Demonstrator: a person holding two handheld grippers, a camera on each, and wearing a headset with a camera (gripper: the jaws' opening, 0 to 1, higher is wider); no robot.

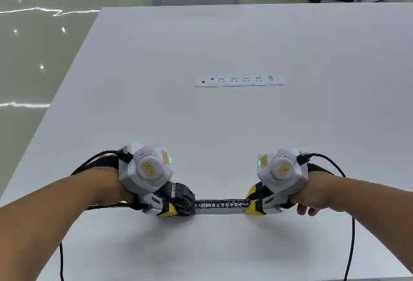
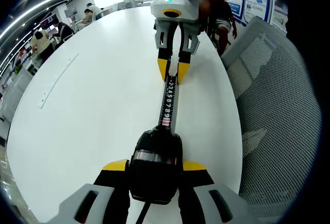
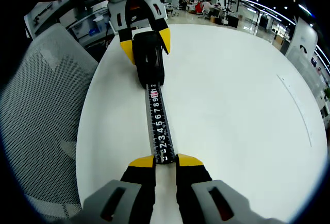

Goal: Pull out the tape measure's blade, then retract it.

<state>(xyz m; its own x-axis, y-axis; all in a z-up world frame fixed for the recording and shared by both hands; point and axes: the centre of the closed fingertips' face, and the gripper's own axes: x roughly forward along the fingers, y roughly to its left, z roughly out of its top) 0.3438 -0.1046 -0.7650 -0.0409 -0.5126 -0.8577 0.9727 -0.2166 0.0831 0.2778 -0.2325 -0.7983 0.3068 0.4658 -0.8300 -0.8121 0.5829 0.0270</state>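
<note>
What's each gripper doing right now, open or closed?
The left gripper is closed on the tape measure case.
The right gripper is closed on the blade, at its end.

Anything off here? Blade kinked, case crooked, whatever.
Nothing stands out. The left gripper holds the tape measure case squarely. The blade runs straight and untwisted above the white table to the right gripper, whose fingers pinch its tip.
</note>
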